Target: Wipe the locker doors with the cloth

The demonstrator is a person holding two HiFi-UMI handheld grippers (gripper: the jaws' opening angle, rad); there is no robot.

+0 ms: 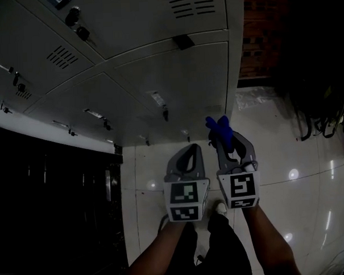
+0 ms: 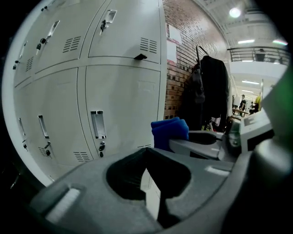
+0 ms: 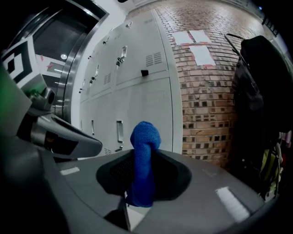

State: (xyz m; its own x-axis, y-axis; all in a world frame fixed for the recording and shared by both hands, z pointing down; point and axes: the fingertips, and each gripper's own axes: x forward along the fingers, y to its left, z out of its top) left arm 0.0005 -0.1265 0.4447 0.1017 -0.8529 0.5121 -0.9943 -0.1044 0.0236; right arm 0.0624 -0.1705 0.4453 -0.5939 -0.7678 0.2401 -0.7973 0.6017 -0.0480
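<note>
Open floor point(image 1: 275, 152) before lockers point(image 1: 158, 72), brick wall point(image 1: 263, 33) and hung coat point(image 3: 261, 77) at right

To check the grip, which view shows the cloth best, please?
The right gripper view: the cloth sits clamped between the jaws, close up. The left gripper view shows one end; the head view, a small tuft.

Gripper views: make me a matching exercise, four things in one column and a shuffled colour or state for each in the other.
1. left gripper
2. right gripper
3. cloth
4. jacket

A. blue
B. dark, hanging
C. shut, nothing in it
D. shut on the cloth

Pairs: 1-C, 2-D, 3-A, 4-B
</note>
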